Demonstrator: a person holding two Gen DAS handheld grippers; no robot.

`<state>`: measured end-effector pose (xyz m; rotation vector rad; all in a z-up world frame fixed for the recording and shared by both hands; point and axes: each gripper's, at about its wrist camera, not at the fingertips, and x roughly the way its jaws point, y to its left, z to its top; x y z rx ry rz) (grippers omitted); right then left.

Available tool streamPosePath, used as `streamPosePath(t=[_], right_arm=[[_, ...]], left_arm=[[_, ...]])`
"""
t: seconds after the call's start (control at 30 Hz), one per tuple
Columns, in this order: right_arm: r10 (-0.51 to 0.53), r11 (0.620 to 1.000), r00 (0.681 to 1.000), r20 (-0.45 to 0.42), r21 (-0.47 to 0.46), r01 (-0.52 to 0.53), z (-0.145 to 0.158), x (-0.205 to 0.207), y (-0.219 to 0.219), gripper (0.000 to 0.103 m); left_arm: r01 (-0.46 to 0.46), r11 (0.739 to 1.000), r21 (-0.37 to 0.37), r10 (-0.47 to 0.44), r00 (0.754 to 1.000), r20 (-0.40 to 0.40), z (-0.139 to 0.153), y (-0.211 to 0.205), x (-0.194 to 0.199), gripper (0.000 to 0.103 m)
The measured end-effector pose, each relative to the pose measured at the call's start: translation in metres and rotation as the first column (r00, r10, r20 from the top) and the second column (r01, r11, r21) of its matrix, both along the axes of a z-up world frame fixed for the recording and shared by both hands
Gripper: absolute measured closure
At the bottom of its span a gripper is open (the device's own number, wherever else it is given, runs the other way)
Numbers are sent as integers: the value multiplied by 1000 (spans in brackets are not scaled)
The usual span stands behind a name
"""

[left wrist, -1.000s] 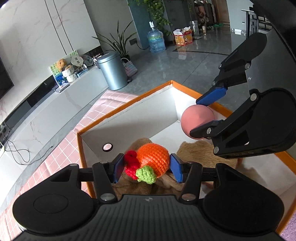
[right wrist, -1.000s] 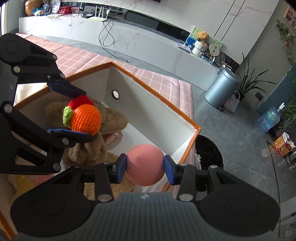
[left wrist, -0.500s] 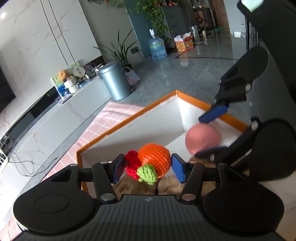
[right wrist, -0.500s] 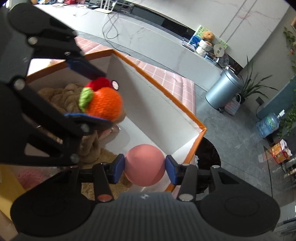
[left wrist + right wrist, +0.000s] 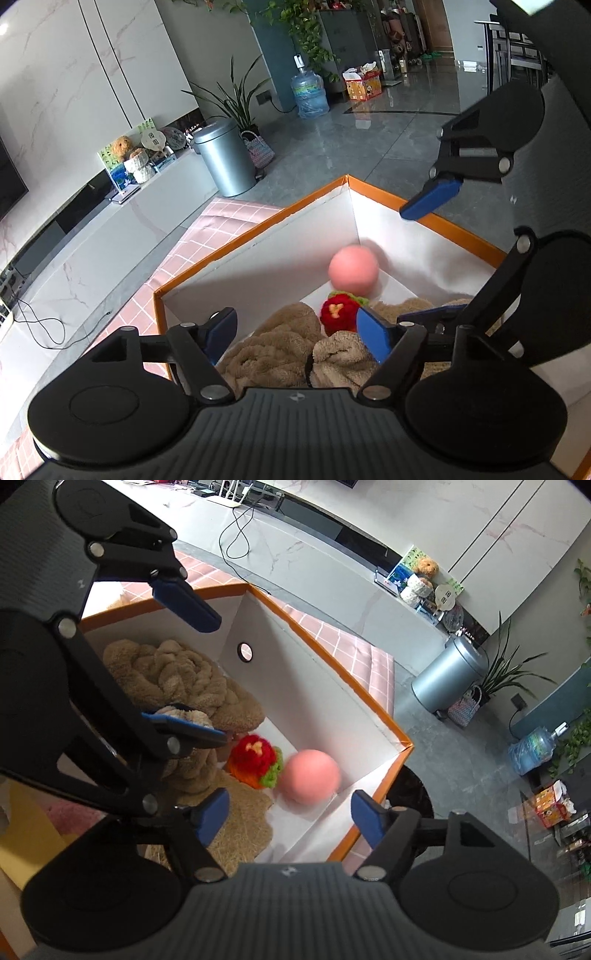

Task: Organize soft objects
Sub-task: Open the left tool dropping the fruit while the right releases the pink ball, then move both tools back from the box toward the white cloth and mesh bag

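Note:
An orange-rimmed white box (image 5: 258, 225) (image 5: 332, 657) holds the soft things. A pink ball (image 5: 353, 270) (image 5: 311, 775) lies blurred in its far corner. A crocheted orange-red-green fruit (image 5: 338, 312) (image 5: 256, 760) lies beside it, touching the brown plush toy (image 5: 273, 347) (image 5: 173, 679). My left gripper (image 5: 297, 334) is open and empty above the plush; it also shows in the right wrist view (image 5: 192, 672). My right gripper (image 5: 288, 816) is open and empty above the box corner; it also shows in the left wrist view (image 5: 430, 258).
The box stands on a pink checked cloth (image 5: 207, 236) (image 5: 354, 661). A tan fuzzy mat (image 5: 240, 823) and something pink (image 5: 70, 816) lie in the box. A grey bin (image 5: 225, 162) stands on the floor beyond, next to a white low cabinet (image 5: 110, 236).
Both grippers have opened and let go. The crocheted fruit and the pink ball have dropped into the box's far corner. Both grippers have risen a little.

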<state>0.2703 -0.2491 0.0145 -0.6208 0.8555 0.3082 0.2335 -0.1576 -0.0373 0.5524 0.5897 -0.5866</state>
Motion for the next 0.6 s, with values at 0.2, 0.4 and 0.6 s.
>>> streamPosePath(t=[0.2, 0.4, 0.6], right_arm=[[-8, 1000, 1000, 24, 16, 8, 14, -9, 2, 25], [-49, 998, 995, 87, 49, 45, 33, -29, 4, 19], [-110, 991, 985, 131, 94, 98, 47, -53, 10, 15]], left_arm=[[-15, 1000, -14, 15, 1000, 15, 11, 6, -10, 16], [-39, 998, -53, 41, 998, 41, 26, 21, -30, 16], [-62, 994, -85, 68, 996, 66, 37, 37, -55, 16]])
